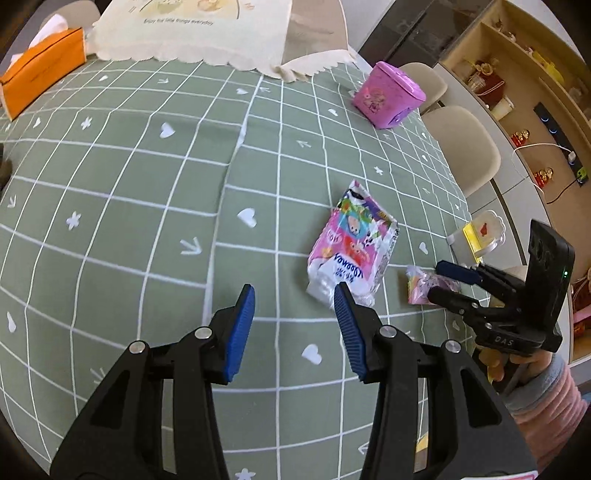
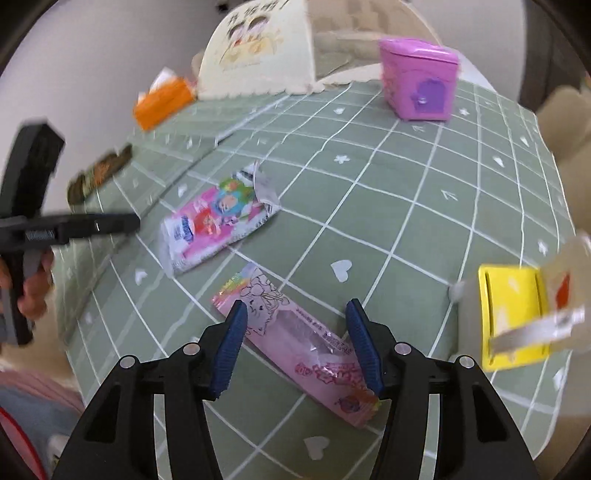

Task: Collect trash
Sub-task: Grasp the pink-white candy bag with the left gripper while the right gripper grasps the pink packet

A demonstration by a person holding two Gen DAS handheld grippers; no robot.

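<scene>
You're at the pick-up stage, I'd say: your right hand-held gripper is spread open right over the long pink wrapper, one finger on each side of it, nothing pinched yet. The wrapper lies flat and diagonal on the counter, near the front edge. Can't tell whether the tips are already touching the cloth.

Your left hand-held gripper is open too and holding nothing. It sits just short of the bigger cartoon snack bag, whose near end is right by that gripper's right finger.

Next move, my guess: drop the right one a bit and close across the wrapper's narrow width. It's thin crinkly film lying flat, so you'll probably need to press into the cloth to get a finger under an edge, or it'll just slide. Then carry it to the little pink bin at the far side, well apart from both pieces of trash. Its lid looks shut, so that may need dealing with first.

Surface is a green tablecloth with a white grid, hearts and flowers, with a crease running down the middle. There's an orange tissue box in the far corner, a cream cloth cover at the back, a yellow box with a clear lid at the right edge. Beige chairs and open shelves past the counter.
</scene>
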